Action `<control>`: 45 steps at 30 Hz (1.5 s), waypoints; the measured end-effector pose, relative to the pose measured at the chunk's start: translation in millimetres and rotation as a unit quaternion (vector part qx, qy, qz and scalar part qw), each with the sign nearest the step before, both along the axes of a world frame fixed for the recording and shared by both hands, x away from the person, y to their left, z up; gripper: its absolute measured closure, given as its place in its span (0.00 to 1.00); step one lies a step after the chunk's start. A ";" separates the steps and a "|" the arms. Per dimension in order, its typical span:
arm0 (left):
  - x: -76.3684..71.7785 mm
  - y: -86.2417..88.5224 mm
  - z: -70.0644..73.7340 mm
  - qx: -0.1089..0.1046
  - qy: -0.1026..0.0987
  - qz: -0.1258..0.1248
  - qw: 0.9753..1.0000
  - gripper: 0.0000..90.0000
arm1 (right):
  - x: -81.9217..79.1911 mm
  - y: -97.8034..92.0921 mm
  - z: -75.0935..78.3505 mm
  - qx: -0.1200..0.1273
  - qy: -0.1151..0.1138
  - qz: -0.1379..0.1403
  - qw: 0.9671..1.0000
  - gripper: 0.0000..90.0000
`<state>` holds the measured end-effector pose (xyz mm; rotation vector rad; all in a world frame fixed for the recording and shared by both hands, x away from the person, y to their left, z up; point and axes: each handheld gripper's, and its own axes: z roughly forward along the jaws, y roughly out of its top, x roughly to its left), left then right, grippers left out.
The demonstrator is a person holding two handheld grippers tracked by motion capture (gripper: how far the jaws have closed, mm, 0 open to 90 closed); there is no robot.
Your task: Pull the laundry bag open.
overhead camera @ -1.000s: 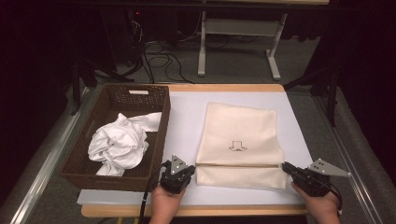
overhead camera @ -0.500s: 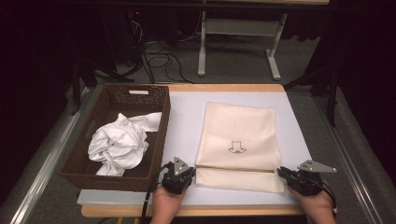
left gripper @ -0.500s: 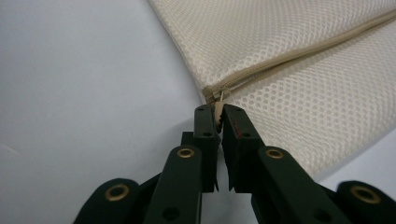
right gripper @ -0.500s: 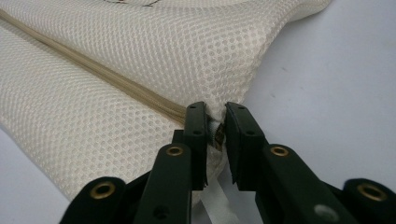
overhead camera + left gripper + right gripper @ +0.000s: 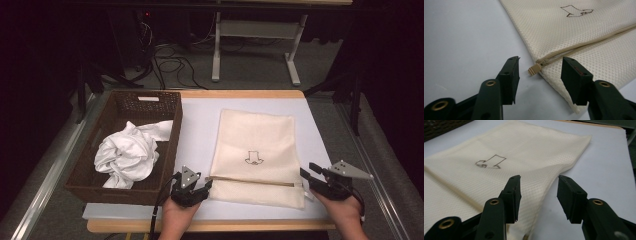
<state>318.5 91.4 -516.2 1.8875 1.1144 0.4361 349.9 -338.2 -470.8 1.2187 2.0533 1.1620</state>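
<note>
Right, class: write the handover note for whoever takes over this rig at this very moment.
Left tool: open, jaws either side of the zipper pull at the near left corner of the mesh bag; not gripping.
Right tool: open, over the bag's near right edge, holding nothing.
Bag lies flat on the table, zipper closed. White cloth sits crumpled in the wicker basket, left of the bag.
Done: both tools lined up at the bag.
Left, probably: hold the bag, pull the zipper open, put the cloth in.
</note>
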 end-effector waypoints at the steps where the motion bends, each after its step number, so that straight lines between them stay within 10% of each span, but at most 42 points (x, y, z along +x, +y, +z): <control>1: -0.9 -1.2 -0.3 0.004 0.001 -0.002 1.000 0.52 | 5.6 0.1 0.6 -0.004 0.001 -0.003 1.000 0.61; 10: -10.6 -7.3 -4.4 0.025 0.031 -0.036 0.999 0.57 | 88.8 11.8 -5.8 -0.035 0.047 -0.044 0.997 0.63; 17: -12.0 -2.5 -7.7 0.011 0.065 -0.051 0.997 0.68 | 118.0 14.2 -34.3 -0.058 0.113 -0.050 0.991 0.67; 21: -10.6 -2.9 -8.7 -0.003 0.073 -0.070 0.995 0.85 | 109.5 12.7 -37.1 -0.050 0.103 -0.041 0.993 0.98; 31: 13.5 -18.8 -7.1 0.021 0.033 -0.052 0.998 0.98 | 86.3 -14.8 -34.7 -0.059 0.072 -0.071 0.993 0.97; 37: 8.2 -11.6 -3.9 -0.008 0.004 -0.029 1.000 0.70 | 70.2 -22.1 -22.7 -0.026 0.052 -0.076 0.995 0.71; 45: -3.3 -17.2 3.0 0.070 -0.056 -0.031 0.995 0.46 | 12.4 -19.3 -1.2 -0.005 -0.022 -0.033 0.999 0.39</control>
